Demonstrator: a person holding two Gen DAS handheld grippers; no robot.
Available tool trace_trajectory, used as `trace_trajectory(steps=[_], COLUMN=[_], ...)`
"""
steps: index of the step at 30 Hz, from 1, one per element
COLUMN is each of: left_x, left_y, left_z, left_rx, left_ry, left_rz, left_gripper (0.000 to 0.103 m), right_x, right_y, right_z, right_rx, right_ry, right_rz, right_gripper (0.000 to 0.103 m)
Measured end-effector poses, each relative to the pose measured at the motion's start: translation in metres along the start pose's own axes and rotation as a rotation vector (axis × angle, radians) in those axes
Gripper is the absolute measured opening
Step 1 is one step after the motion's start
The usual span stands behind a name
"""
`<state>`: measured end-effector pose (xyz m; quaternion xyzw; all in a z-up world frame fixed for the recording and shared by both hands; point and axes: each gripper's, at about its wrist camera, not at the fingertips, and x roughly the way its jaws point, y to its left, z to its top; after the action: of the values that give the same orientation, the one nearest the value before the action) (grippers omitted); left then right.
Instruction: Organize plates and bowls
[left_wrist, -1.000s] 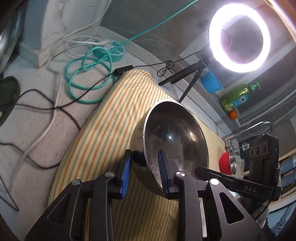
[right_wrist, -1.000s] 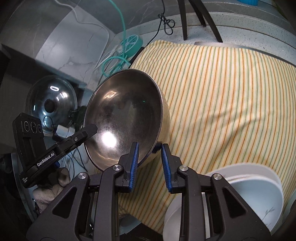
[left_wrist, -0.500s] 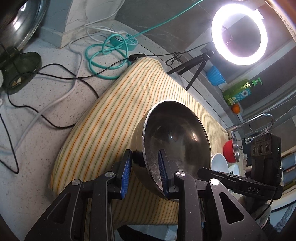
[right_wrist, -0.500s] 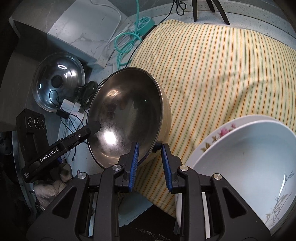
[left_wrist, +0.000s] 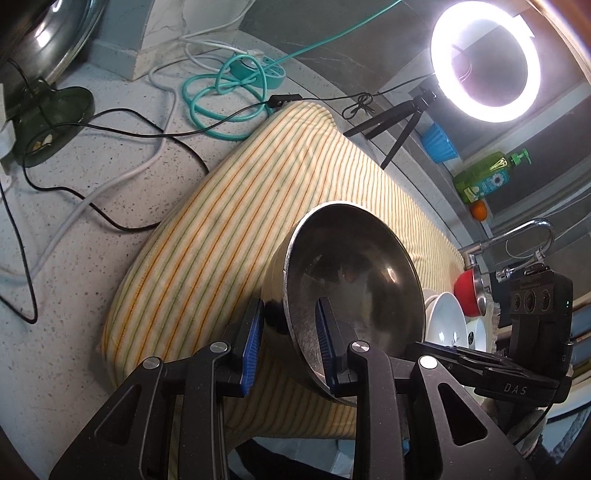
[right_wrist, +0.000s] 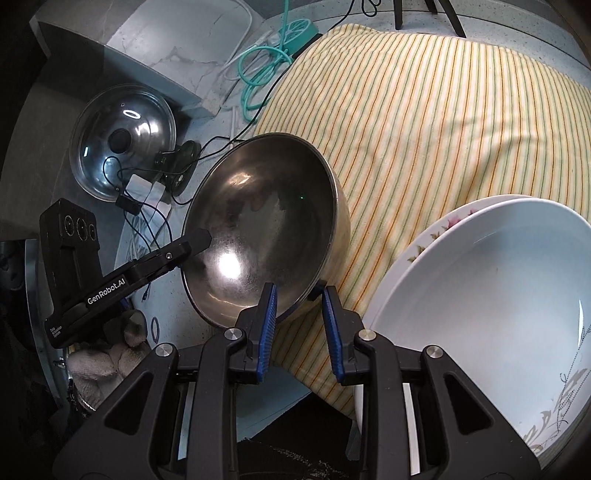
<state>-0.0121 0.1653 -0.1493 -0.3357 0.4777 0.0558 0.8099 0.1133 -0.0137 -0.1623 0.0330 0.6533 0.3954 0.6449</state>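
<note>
The steel bowl (left_wrist: 351, 280) is held tilted above the near edge of the striped yellow cloth (left_wrist: 229, 229), its hollow facing both cameras. The left gripper (left_wrist: 290, 343) is clamped on its rim: in the left wrist view one blue pad sits inside the bowl and the other against the outer wall, at about 6 o'clock of the bowl. The right gripper (right_wrist: 299, 325) pinches the opposite part of the rim the same way, at about 5 o'clock of the bowl (right_wrist: 266, 229) in the right wrist view, one pad inside and one outside. So both claws are closed on the same bowl, which hangs between them.

In the right wrist view, at 4 o'clock of the bowl, a white bowl (right_wrist: 491, 317) sits nested in a flowered plate (right_wrist: 424, 242), both resting over the cloth's near edge. In the left wrist view, further white dishes (left_wrist: 447, 321) and a red bowl (left_wrist: 467, 291) show at 3 o'clock of the steel bowl, by the tap (left_wrist: 517, 236).

Beyond the cloth, at 12 o'clock, a lit ring light (left_wrist: 485, 62) stands on a small tripod (left_wrist: 391, 125). A coiled teal cable (left_wrist: 218, 99) and black wires (left_wrist: 110, 122) lie on the speckled counter (left_wrist: 92, 266) at 10 o'clock. A pot lid (right_wrist: 122, 140) leans at 10 o'clock in the right wrist view. A green soap bottle (left_wrist: 487, 175), a blue cup (left_wrist: 437, 142) and an orange fruit (left_wrist: 479, 211) sit along the back ledge at 2 o'clock.
</note>
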Motion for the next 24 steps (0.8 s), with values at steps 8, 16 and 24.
trace_trajectory(steps=[8, 16, 24], left_x=[-0.007, -0.015, -0.028], left_y=[0.001, -0.002, -0.019], left_z=[-0.002, -0.001, 0.006], left_rx=[0.002, 0.008, 0.045], left_ry=[-0.012, -0.039, -0.096], left_rz=[0.013, 0.025, 0.036], left_gripper=[0.025, 0.029, 0.045], right_x=[-0.004, -0.021, -0.054], right_y=[0.004, 0.001, -0.006], right_z=[0.000, -0.002, -0.005], right_rx=[-0.020, -0.013, -0.012], right_ry=[-0.016, -0.070, -0.166], right_rz=[-0.011, -0.013, -0.022], right_gripper=[0.026, 0.054, 0.069])
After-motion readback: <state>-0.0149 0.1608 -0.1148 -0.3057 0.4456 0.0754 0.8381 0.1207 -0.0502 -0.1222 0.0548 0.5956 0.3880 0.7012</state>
